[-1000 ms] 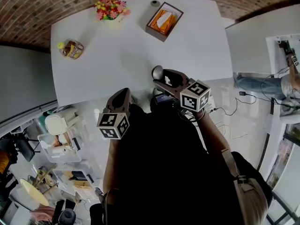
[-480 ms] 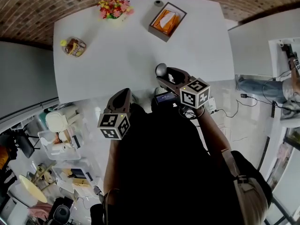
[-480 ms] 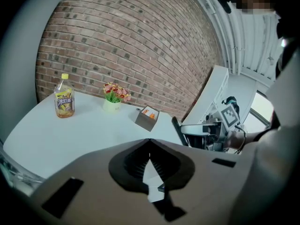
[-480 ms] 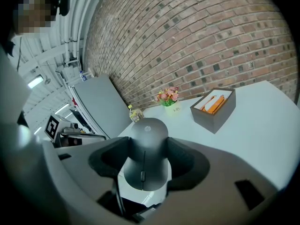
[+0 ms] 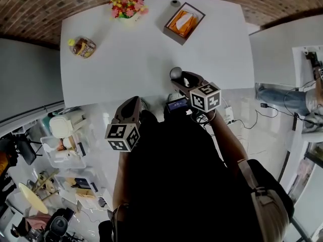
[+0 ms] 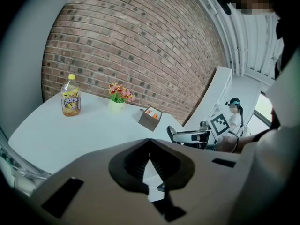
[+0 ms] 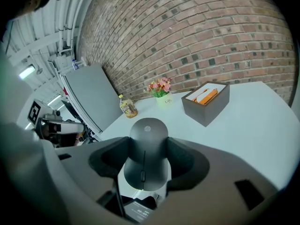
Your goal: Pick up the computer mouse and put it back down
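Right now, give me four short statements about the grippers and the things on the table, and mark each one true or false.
1. The right gripper grips the computer mouse. True.
2. The left gripper holds the bottle. False: it holds nothing; the bottle stands on the table.
3. The flowers stand between the bottle and the box. True.
4. The box is empty. False: orange items lie in it.
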A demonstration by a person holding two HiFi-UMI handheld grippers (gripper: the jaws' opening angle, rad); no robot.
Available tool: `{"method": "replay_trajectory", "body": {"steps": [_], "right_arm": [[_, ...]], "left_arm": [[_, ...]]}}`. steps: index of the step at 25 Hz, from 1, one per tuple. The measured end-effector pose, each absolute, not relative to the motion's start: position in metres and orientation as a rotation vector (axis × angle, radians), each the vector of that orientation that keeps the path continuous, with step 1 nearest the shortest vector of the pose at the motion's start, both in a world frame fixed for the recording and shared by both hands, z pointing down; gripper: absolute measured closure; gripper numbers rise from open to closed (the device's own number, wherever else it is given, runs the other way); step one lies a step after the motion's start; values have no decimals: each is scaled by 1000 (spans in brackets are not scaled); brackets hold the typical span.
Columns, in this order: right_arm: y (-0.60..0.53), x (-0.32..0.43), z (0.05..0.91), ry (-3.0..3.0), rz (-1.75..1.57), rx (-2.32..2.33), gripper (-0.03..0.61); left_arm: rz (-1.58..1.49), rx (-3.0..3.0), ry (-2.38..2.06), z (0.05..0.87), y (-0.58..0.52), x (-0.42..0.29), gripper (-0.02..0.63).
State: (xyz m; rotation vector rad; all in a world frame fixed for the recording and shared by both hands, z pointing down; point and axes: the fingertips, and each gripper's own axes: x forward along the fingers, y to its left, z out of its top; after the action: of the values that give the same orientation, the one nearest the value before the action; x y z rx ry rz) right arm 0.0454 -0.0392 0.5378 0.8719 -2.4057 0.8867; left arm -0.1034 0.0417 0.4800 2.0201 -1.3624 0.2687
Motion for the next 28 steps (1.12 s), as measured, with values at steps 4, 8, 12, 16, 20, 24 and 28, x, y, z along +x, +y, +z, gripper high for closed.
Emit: {"method": "replay_trajectory", "body": {"steps": [4, 8, 12, 16, 20, 24, 28], "right_arm": [[-41, 47, 554, -2366, 863, 870, 305], [-42, 50, 567, -2319, 854, 877, 305], [-44, 52, 582, -2282, 843, 881, 305], [-47, 56, 594, -2242, 838, 892, 305], [-51, 57, 604, -2211, 822, 895, 305], [-57, 60, 617, -2173, 806, 906, 305], [-61, 66, 632, -2131, 802, 912, 305]], "left_arm": [[272, 2008, -1378, 481, 46, -105, 604], [272, 1995, -1393, 480, 51, -108, 604], [273, 1987, -1404, 480, 55, -110, 604], [276, 1979, -1408, 481, 59, -111, 604], [278, 1975, -1411, 480, 60, -113, 604], [284, 1976, -1404, 481, 61, -112, 604], [295, 1977, -1392, 484, 65, -107, 604]]}}
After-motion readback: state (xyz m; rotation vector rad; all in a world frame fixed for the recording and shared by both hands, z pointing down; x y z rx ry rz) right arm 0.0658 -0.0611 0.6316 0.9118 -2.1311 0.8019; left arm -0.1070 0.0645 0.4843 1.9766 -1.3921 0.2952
